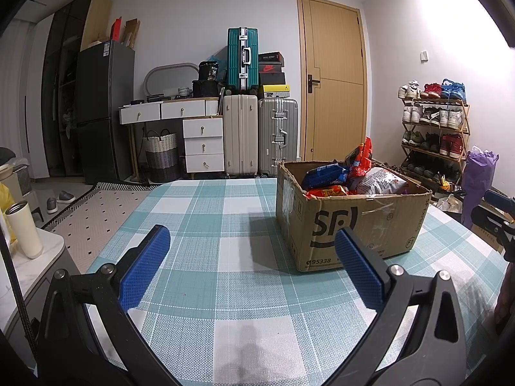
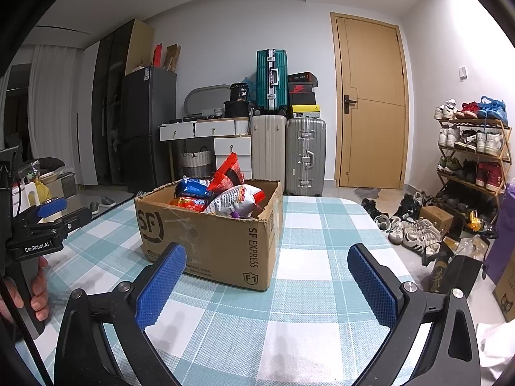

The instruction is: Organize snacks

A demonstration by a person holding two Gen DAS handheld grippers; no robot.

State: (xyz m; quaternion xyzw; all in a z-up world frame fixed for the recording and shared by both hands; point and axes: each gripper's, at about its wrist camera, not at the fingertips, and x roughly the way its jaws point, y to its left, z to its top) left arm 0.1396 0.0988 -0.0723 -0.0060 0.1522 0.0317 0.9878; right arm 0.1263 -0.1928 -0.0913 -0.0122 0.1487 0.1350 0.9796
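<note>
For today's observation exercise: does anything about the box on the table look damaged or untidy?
Yes. The box has a torn, ragged top rim, and one red packet sticks up above it while the other snacks lie heaped inside.

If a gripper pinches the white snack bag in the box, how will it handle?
The white bag looks puffed, so probably light and squashy. Its glossy film may slip between the pads and crinkle. It leans on other packets in the box, which may shift.

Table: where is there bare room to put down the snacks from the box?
The table is bare left of the box, out to its edge by the rug, and in front of the box, toward both open grippers (left, right). A narrower strip lies right of the box. Only the box is crowded, with snacks.
</note>
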